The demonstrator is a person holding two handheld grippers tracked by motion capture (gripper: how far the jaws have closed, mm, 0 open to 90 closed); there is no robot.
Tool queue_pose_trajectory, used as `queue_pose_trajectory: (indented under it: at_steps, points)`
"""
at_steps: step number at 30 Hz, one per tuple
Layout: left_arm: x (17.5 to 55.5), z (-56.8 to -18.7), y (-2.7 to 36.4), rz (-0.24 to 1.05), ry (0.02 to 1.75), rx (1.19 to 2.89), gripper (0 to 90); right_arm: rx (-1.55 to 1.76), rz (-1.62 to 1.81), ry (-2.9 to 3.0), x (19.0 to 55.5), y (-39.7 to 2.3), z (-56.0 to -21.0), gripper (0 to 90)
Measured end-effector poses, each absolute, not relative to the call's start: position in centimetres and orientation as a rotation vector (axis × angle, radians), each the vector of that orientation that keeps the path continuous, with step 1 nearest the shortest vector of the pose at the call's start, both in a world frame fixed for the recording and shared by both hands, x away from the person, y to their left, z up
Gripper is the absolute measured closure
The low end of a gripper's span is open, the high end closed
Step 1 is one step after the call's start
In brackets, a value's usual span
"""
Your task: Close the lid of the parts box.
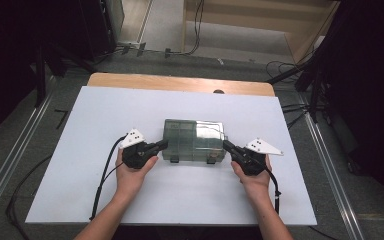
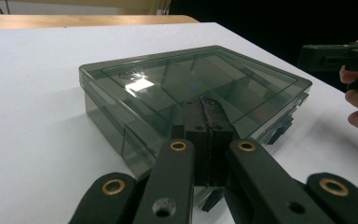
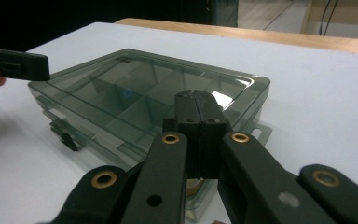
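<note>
Box (image 1: 194,140) sits mid-tabletop, lid down and latched. Left gripper (image 1: 163,145) and right gripper (image 1: 227,145), jaws closed on nothing, flank its near corners; looks like opening hasn't begun.

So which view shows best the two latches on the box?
The high view: both latches sit on the near edge of the box. The left gripper view shows them partly behind its claw; the right gripper view shows one clearly.
</note>
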State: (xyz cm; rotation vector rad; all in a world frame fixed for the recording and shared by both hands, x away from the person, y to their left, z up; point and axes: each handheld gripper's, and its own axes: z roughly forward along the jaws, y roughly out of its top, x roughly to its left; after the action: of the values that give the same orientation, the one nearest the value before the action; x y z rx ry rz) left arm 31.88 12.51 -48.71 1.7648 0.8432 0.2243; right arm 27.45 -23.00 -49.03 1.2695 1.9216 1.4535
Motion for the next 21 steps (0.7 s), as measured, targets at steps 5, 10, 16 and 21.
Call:
queue_pose_trajectory:
  at_steps: [5,10,16,21]
  points:
    - [31.5,-48.9,12.6,0.240,0.838,1.775,90.0,1.255,1.451,1.935,27.1,-22.5,-49.2,88.3]
    - [31.5,-49.2,12.8,0.240,0.845,1.783,90.0,1.263,1.440,1.942,27.1,-22.5,-49.5,88.3]
    - [31.4,-49.5,12.8,0.246,0.859,1.795,90.0,1.291,1.431,1.947,27.2,-22.6,-49.8,88.3]
    - [31.4,-49.7,12.7,0.243,0.876,1.814,90.0,1.314,1.410,1.976,27.4,-22.6,-50.5,88.3]
